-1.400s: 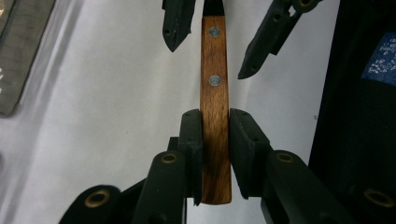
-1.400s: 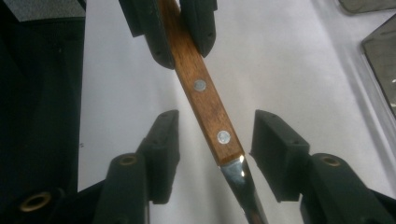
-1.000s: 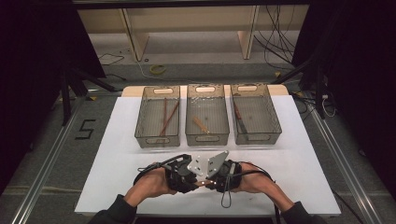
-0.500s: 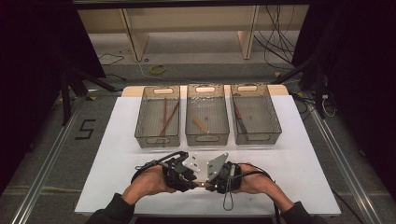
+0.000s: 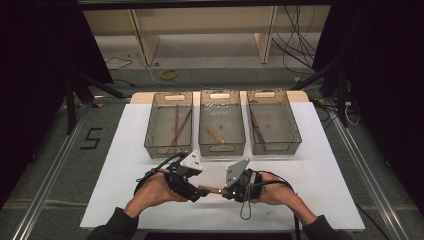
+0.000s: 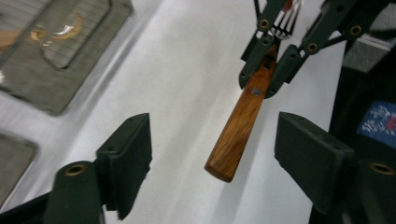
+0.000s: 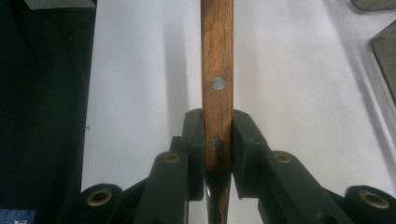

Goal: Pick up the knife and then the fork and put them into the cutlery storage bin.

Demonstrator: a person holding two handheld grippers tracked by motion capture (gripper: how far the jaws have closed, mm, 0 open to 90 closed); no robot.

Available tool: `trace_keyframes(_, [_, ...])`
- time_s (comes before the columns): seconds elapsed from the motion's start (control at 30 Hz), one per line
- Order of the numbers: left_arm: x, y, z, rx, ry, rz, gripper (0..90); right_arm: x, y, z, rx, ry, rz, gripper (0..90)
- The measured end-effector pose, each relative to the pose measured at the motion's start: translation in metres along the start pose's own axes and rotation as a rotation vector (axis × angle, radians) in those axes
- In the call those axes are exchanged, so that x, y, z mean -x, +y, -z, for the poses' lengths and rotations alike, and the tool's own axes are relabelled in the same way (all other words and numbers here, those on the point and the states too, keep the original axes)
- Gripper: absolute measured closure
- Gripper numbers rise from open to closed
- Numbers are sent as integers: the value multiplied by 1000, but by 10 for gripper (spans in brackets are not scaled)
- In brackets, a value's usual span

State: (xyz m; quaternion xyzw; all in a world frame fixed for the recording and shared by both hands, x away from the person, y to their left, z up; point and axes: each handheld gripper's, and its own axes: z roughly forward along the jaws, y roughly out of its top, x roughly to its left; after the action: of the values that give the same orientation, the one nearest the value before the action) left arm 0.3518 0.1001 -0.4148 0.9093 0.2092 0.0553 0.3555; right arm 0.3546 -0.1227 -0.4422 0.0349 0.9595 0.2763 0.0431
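Observation:
A fork with a wooden handle hangs level above the white table's near edge, between the two grippers. My right gripper is shut on the handle near its metal end, with the pads pressing both sides at a rivet. In the left gripper view the tines show behind the right gripper. My left gripper has just been opening. Its pads stand wide on either side of the handle's free end without touching it. In the high view the left gripper sits just left of the handle.
Three grey mesh bins stand in a row at the table's far side. The left bin holds thin wooden sticks, the middle bin a short wooden piece, the right bin a dark utensil. Bare white table lies around the hands.
The left gripper's jaws opened off the fork handle and that hand drew a little to the left. The right gripper kept its grip and stayed in place.

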Motion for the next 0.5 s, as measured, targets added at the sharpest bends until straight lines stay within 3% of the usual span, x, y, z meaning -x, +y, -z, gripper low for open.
trace_keyframes(0.27, [-13, -16, 7, 131, 42, 105, 203, 8, -5, 9, 32, -27, -49, 779])
trace_keyframes(0.5, [-19, -28, 9, 196, 63, 163, 193, 17, -10, 15, 60, -59, -122, 779])
